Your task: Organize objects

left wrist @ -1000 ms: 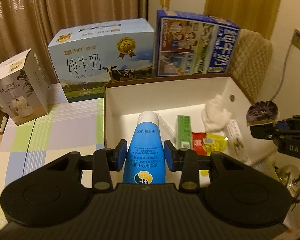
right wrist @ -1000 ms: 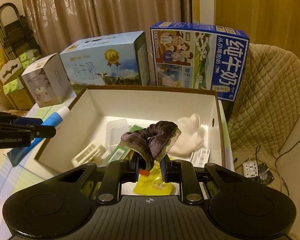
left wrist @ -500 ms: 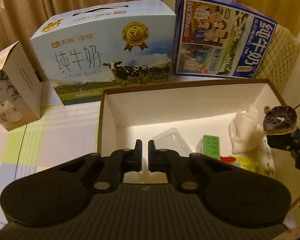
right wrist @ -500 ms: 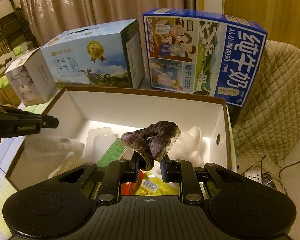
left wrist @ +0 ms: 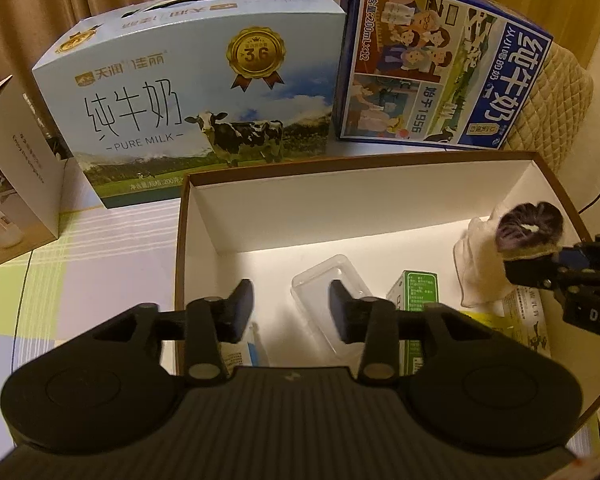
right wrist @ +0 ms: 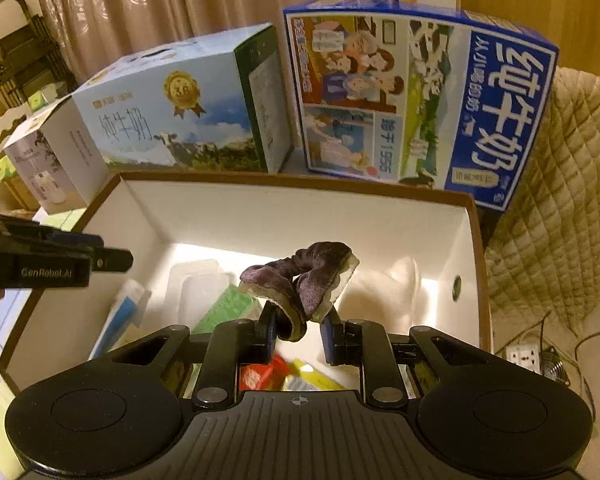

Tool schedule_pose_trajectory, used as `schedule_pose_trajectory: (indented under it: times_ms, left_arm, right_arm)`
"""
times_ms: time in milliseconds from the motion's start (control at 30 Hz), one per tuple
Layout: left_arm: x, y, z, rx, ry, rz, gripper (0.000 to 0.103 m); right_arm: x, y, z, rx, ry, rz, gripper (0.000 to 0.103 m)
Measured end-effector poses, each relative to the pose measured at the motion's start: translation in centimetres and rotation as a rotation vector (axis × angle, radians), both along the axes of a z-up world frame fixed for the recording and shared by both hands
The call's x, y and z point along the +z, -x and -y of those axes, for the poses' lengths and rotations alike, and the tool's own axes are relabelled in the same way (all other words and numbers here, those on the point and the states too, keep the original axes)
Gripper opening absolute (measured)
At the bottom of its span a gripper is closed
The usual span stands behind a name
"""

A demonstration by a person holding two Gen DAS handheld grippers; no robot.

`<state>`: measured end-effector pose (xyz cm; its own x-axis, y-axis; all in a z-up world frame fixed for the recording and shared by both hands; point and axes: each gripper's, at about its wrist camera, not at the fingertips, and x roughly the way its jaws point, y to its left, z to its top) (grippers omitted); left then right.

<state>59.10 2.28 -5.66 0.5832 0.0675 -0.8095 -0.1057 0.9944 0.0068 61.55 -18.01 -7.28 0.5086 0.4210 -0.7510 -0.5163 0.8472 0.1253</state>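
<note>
While the left gripper (left wrist: 291, 310) hangs over the near left part of the open box (left wrist: 340, 208), its fingers stand wide apart with nothing between them. Just below it a blue-and-white tube (right wrist: 120, 316) lies against the box's left wall, beside a clear plastic case (left wrist: 332, 292) and a green carton (left wrist: 418, 292). On the other side, the right gripper (right wrist: 298, 336) hovers above the box with its fingers parted; a dark purple scrunchie (right wrist: 300, 280) rests between them, draped against the left finger, and whether the right finger touches it I cannot tell. Under it sit red and yellow packets (right wrist: 284, 372), and farther in a white cloth (right wrist: 384, 292) lies by the right wall. Beyond the box, on the checked tablecloth (left wrist: 80, 280), stand a pale blue milk carton (left wrist: 188, 100) and a dark blue milk carton (left wrist: 440, 76), with curtains (right wrist: 180, 8) behind.
</note>
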Motion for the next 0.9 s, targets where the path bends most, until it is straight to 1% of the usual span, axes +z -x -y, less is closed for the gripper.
schedule_pose_trajectory:
  times_ms: [33, 67, 100, 133, 167, 200, 233, 267, 333, 400, 500, 633, 767, 900]
  left_arm:
    - [0.1, 0.0, 0.0, 0.002, -0.003, 0.005, 0.048]
    - [0.3, 0.0, -0.1, 0.003, -0.008, 0.012, 0.052]
    - [0.5, 0.1, -0.1, 0.001, -0.012, 0.018, 0.053]
    - [0.7, 0.1, -0.1, -0.002, -0.013, 0.023, 0.054]
    - [0.8, 0.1, -0.1, -0.005, -0.012, 0.026, 0.059]
    - [1.0, 0.2, -0.1, -0.007, -0.010, 0.031, 0.067]
    - [1.2, 0.3, -0.1, -0.007, -0.011, 0.037, 0.071]
    - [1.4, 0.4, -0.1, -0.009, -0.012, 0.044, 0.073]
    - [1.8, 0.7, 0.1, -0.018, -0.013, 0.053, 0.075]
    - [2.2, 1.0, 0.3, -0.024, -0.014, 0.056, 0.081]
    - [2.7, 1.8, 0.7, -0.035, -0.021, 0.067, 0.088]
    - [3.4, 3.2, 1.1, -0.040, -0.016, 0.068, 0.092]
    - [4.0, 5.1, 1.6, -0.032, -0.022, 0.075, 0.094]
    - [4.5, 7.4, 2.2, -0.029, -0.043, 0.081, 0.098]
  right_arm:
    - [0.1, 0.0, 0.0, -0.011, -0.004, 0.011, 0.045]
    - [0.3, 0.0, -0.1, -0.019, -0.012, 0.027, 0.055]
    - [0.5, 0.0, -0.1, -0.020, -0.022, 0.042, 0.067]
    - [0.8, 0.1, -0.1, -0.020, -0.032, 0.053, 0.068]
    - [1.0, 0.1, -0.1, -0.021, -0.040, 0.059, 0.068]
    - [1.1, 0.1, -0.1, -0.024, -0.044, 0.063, 0.068]
    - [1.3, 0.2, -0.1, -0.024, -0.044, 0.066, 0.068]
    - [1.4, 0.3, 0.0, -0.023, -0.042, 0.070, 0.068]
    - [1.6, 0.7, 0.1, -0.028, -0.040, 0.072, 0.069]
    - [1.7, 1.0, 0.4, -0.035, -0.045, 0.063, 0.069]
    - [1.8, 1.8, 1.2, -0.053, -0.060, 0.042, 0.072]
    - [1.9, 3.0, 1.9, -0.077, -0.059, 0.009, 0.077]
    - [2.2, 4.8, 2.6, -0.096, -0.050, -0.014, 0.079]
    - [2.8, 6.5, 3.2, -0.107, -0.060, -0.023, 0.080]
